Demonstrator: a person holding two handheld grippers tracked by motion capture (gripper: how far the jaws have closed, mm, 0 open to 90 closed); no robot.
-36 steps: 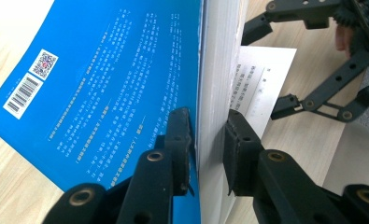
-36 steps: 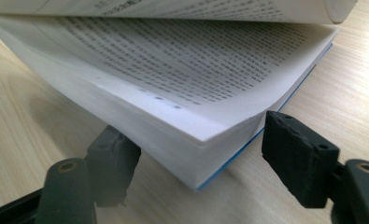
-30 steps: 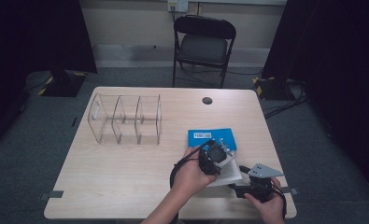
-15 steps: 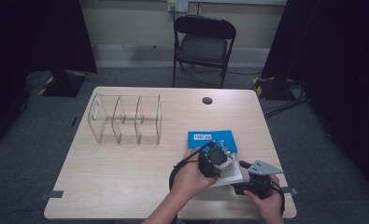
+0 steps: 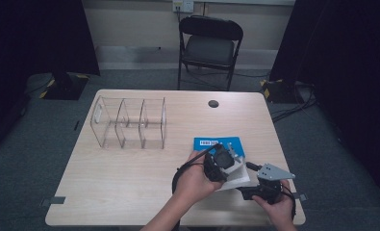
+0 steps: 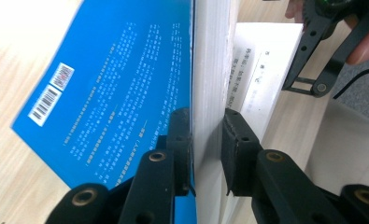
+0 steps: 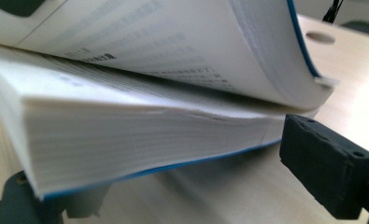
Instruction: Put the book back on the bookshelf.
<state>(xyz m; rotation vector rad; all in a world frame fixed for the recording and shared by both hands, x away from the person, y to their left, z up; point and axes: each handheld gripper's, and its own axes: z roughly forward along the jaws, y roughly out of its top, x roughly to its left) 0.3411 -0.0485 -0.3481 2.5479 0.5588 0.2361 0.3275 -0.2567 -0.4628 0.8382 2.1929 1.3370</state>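
1. Toward the 5 o'clock corner of the tabletop [image 5: 130, 192] in the high view, a blue-covered book [image 5: 216, 144] lies open, with the left hand-held gripper [image 5: 222, 159] on it and the person's left hand [image 5: 195, 180] behind. The right hand-held gripper [image 5: 267, 185] sits just at 3 o'clock of the book, near the table edge, held by the right hand [image 5: 276, 209]. A clear three-bay organizer [image 5: 130, 122] stands well apart at 10 o'clock of the book, a black folding chair [image 5: 209, 45] beyond the far edge at 12 o'clock.

2. Through the left gripper view, the left hand-held gripper [image 6: 205, 144] is clamped on a thick block of pages [image 6: 210, 70] standing on edge, one jaw against the blue cover [image 6: 112, 93], the other against the white page side. The other gripper shows at 1 o'clock.

3. Along the right gripper view, the right hand-held gripper [image 7: 173, 186] has its jaws spread apart, the lower stack of the book [image 7: 126, 135] lying between them on the tabletop [image 7: 355, 102]; whether either jaw touches it I cannot tell. The raised pages [image 7: 196, 46] curve upward at 12 o'clock.
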